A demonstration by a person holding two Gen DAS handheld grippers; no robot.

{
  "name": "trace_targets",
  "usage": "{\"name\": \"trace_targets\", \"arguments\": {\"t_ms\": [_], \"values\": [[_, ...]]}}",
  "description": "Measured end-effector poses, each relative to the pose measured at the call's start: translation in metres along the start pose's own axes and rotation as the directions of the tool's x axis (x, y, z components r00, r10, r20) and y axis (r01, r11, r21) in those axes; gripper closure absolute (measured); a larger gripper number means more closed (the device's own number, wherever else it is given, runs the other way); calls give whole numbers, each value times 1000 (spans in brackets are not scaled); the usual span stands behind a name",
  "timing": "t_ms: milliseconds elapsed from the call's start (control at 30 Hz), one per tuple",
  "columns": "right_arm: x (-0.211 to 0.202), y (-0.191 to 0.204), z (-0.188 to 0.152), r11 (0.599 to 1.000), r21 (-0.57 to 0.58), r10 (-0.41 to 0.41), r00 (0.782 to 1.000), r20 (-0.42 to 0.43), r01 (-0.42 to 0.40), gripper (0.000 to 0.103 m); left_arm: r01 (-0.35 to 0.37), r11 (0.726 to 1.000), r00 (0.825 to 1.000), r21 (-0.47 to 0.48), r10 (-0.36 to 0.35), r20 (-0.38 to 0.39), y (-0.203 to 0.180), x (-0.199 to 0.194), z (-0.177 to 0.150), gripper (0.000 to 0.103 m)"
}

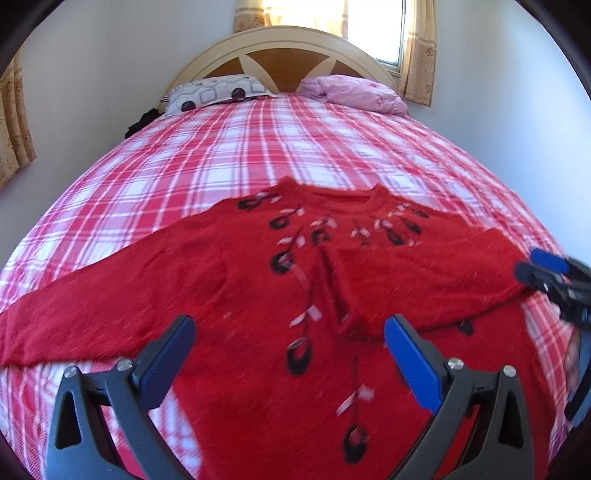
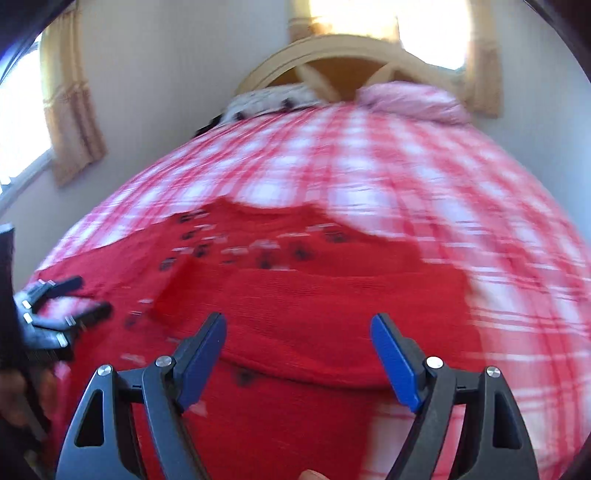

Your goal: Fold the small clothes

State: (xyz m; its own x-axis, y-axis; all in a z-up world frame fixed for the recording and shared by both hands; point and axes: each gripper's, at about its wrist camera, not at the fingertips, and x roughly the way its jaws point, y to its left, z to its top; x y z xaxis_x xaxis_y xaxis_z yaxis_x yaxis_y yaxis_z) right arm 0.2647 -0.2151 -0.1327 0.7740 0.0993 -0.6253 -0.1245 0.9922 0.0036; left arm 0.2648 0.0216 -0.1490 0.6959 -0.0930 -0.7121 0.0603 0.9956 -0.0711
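red sweater (image 2: 295,295), open right tongs (image 2: 298,332) above

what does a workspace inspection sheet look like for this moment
surface: bed with red and white plaid cover, sweater spread on the near part
job's things: red sweater lying front up; one sleeve folded across the chest, the other sleeve stretched out flat
clutter: patterned pillow and pink pillow at the headboard; dark object at the bed's edge, too small to identify
grippers: left gripper open above the sweater, holding nothing; right gripper open above the folded sleeve, holding nothing
cables: nothing seen
surroundings: arched wooden headboard, curtained window, pale walls
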Motion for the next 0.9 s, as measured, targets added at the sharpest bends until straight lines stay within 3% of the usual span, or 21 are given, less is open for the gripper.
{"name": "trace_targets", "arguments": {"t_ms": [133,200,333,500,533,567,600,767,900], "values": [[-23,-30,-20,995,19,-95,995,38,94,22,31,1000,999,-6,-31,-43,-17,21,11,1],[-30,-45,-26,991,31,-135,990,49,134,22,44,999,996,3,-43,-80,-25,34,14,11],[-34,-71,-38,978,73,-197,979,49,194,22,60,997,988,55,-51,-144,-42,57,13,41],[-30,-81,-47,969,71,-239,970,46,236,22,67,997,983,41,-59,-174,-45,73,12,50],[-29,-80,-49,968,67,-244,969,47,240,22,74,997,983,29,-67,-172,-43,74,13,55],[-27,-80,-49,968,63,-247,968,51,244,22,77,997,983,23,-73,-169,-42,73,14,70],[-27,-79,-52,968,60,-248,967,54,245,22,82,996,983,19,-78,-168,-41,72,15,78],[-18,-75,-59,968,44,-248,968,26,247,22,93,995,986,34,-87,-145,-41,67,19,95],[-23,-78,-61,968,64,-245,969,43,242,22,87,995,993,55,-83,-86,-38,53,27,97]]}}
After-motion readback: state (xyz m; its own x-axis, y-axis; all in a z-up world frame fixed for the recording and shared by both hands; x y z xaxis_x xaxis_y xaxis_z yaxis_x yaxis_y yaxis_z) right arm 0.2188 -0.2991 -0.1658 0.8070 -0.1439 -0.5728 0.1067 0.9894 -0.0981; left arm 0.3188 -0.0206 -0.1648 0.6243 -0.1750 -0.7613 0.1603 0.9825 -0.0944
